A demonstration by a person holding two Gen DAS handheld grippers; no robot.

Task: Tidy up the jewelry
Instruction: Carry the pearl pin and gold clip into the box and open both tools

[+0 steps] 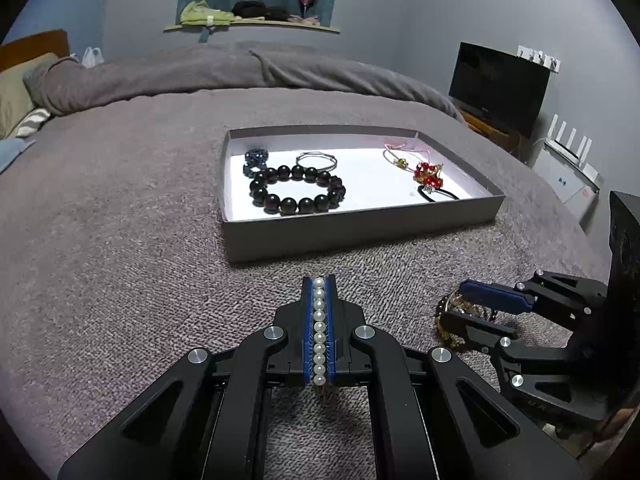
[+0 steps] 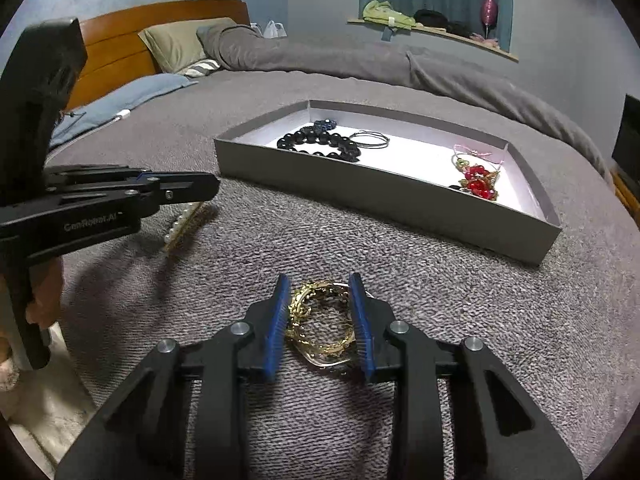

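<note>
pearl comb clamped in left jaws; gold bracelets between part-open right jaws.

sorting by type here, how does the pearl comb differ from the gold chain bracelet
The pearl comb is a straight row of white pearls, clamped in the shut left gripper. The gold chain bracelet is a coiled loop lying on the blanket between the right gripper pads. Both are outside the tray.
</note>
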